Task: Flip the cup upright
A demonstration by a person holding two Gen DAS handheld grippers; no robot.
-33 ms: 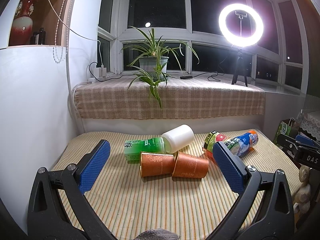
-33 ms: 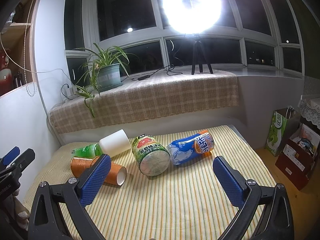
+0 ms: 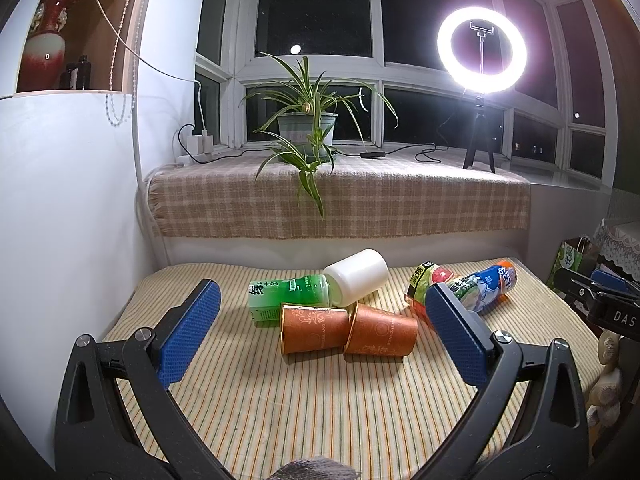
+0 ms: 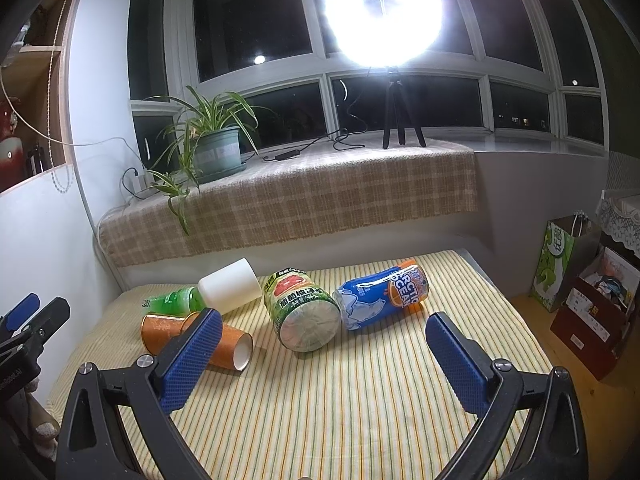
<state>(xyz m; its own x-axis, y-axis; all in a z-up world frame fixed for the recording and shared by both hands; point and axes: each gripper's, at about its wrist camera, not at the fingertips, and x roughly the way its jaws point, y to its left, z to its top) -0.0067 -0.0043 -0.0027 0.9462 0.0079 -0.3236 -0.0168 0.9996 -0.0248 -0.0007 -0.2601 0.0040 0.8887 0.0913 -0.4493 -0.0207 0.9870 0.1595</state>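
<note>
Two orange paper cups lie on their sides on the striped table: one (image 3: 314, 330) on the left, one (image 3: 382, 334) on the right, touching. In the right wrist view they (image 4: 232, 342) lie at the left, partly hidden by my finger. A white cup (image 3: 358, 276) lies on its side behind them, also in the right wrist view (image 4: 230, 286). My left gripper (image 3: 320, 334) is open and empty, held in front of the orange cups. My right gripper (image 4: 324, 354) is open and empty, in front of the bottles.
A green bottle (image 3: 290, 296), a green-labelled jar (image 4: 302, 316) and a blue bottle (image 4: 382, 298) lie on the table. A wall (image 3: 60, 220) stands at the left. A plaid sill with a plant (image 3: 308, 128) and ring light (image 3: 482, 50) is behind. Bags (image 4: 560, 264) stand on the floor at the right.
</note>
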